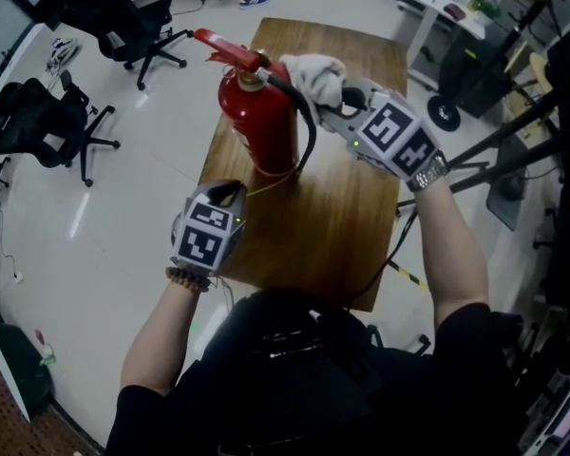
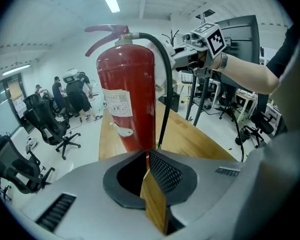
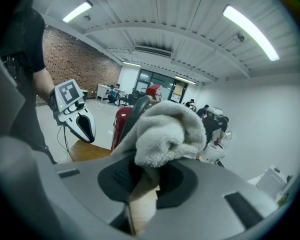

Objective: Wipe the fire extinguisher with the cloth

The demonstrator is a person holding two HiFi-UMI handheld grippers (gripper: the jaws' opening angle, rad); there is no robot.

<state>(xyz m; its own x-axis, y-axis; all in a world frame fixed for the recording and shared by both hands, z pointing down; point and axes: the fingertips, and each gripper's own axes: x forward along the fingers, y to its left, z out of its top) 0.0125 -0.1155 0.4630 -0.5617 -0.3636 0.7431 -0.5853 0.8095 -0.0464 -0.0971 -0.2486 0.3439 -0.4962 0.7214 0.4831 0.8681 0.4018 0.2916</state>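
Left hand-held gripper (image 1: 227, 194): nearest the person; jaws pressed together with nothing between them; aimed at the lower body of the cylinder and apart from it.
Counter (image 1: 337, 212): wooden top, bare apart from the extinguisher.
Fire extinguisher (image 1: 262, 126): red, upright, towards the counter's left edge; black hose (image 1: 310, 131) looping from the valve down its side; red lever (image 1: 220, 44) at the top.
Right hand-held gripper (image 1: 345, 96): jaws part-way closed, clamped on a bunched white cloth (image 1: 313, 74).
Cloth position: level with the valve, just beside the hose; contact could not be confirmed.
Beyond: office chairs (image 1: 133, 22) on the floor, well apart from the work.
Stage, as judged: wiping about to start or under way at the top.
Risk 1: tipping. A sideways push high on the cylinder, with the left gripper not bracing it, could topple it over the near edge.
Risk 2: snagging. Loose cloth folds could catch on the hose or lever.
Risk 3: lost grip. Only a part of the cloth was pinched; dragging could pull it free.
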